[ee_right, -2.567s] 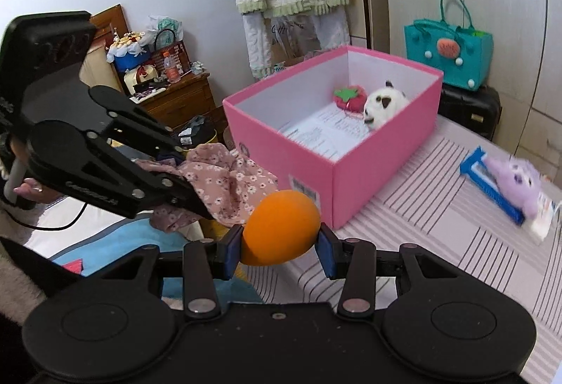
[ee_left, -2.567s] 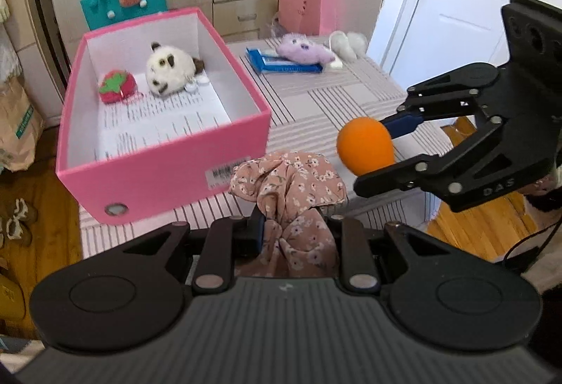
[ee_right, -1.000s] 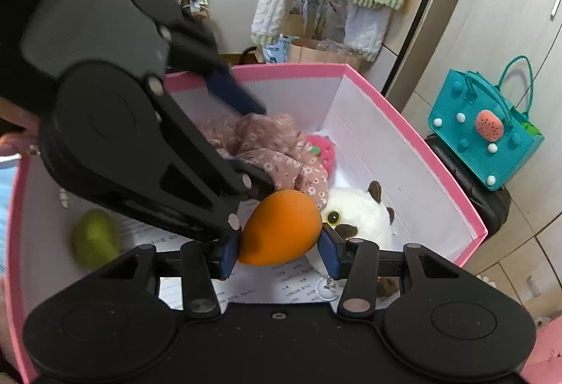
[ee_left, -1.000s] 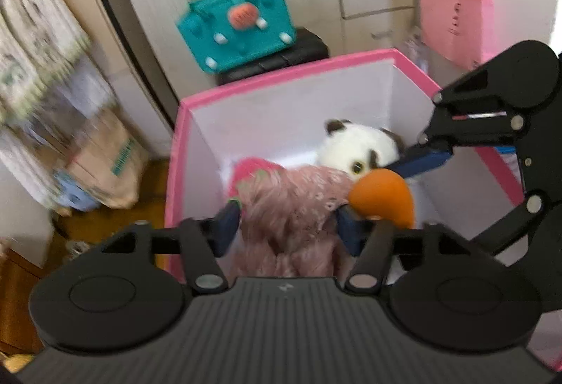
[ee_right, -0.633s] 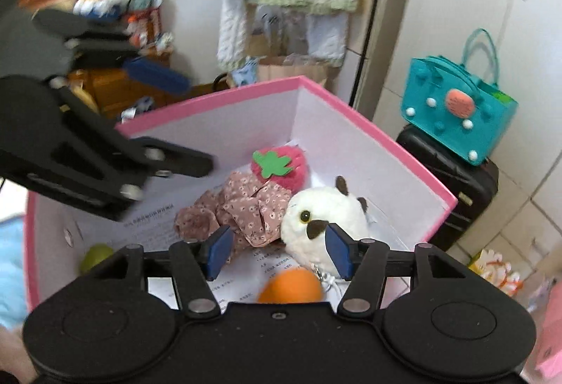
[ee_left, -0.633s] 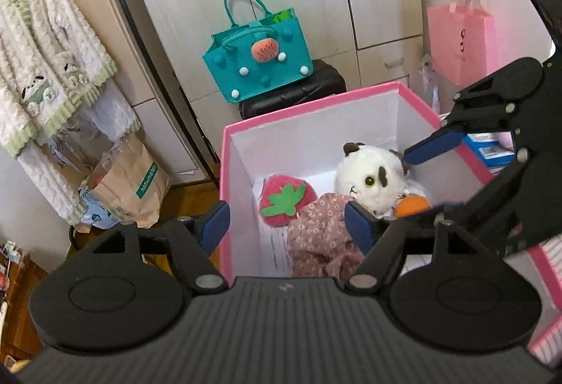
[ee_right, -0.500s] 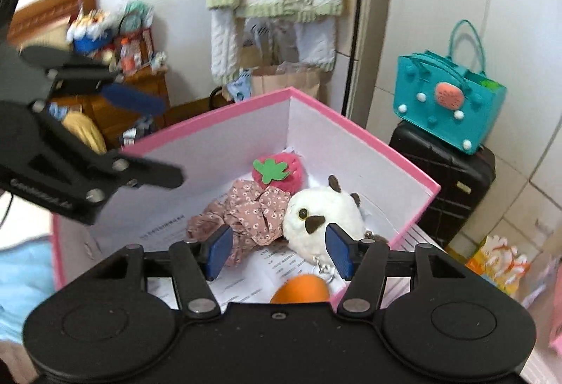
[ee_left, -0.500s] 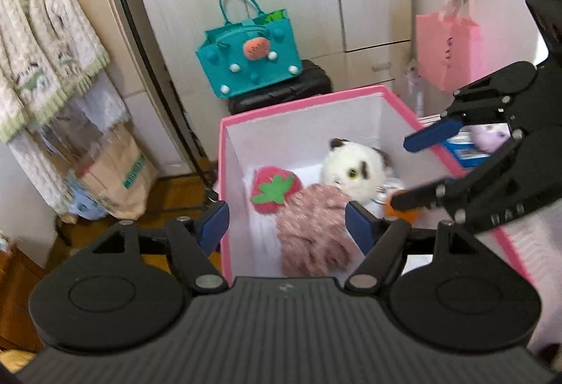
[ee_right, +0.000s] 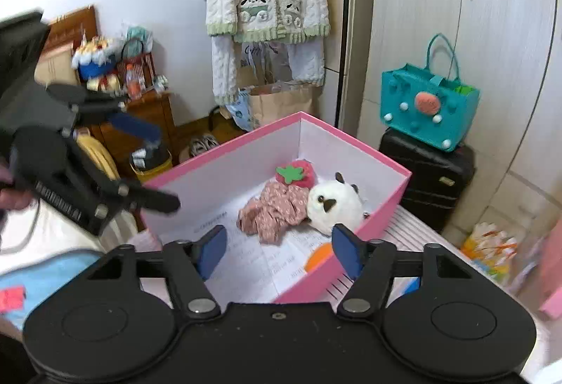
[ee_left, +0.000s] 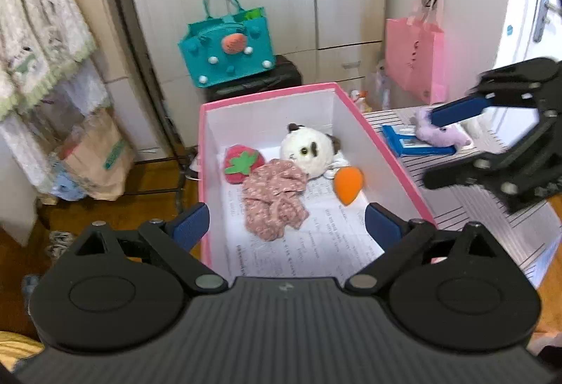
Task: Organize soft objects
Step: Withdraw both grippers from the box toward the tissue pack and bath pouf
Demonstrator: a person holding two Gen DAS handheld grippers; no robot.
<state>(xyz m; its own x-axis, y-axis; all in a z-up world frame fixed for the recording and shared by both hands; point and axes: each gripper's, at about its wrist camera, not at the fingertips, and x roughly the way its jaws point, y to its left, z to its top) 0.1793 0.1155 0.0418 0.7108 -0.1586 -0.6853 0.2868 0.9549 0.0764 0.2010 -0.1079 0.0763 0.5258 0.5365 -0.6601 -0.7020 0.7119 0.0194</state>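
My left claw [ee_left: 286, 226] hangs empty, jaws wide after just opening, above the pink box [ee_left: 383, 152], whose near half is bare paper. At its far end the strawberry plush [ee_left: 240, 166], panda plush [ee_left: 307, 154], floral cloth [ee_left: 275, 199] and orange sponge [ee_left: 347, 184] crowd together. My right claw [ee_left: 453, 145], jaws apart and empty after just opening, blocks the way to the tabletop's [ee_left: 491, 208] far right corner.

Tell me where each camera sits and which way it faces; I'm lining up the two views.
Left wrist: sits on the left gripper, looking down into the pink box; its open jaws and the right gripper show.
Right wrist: sits on the right gripper, facing the box's corner and the wardrobe; its open jaws and the left gripper show.
Shared: box, panda plush, floral cloth, strawberry plush, orange sponge, teal bag.
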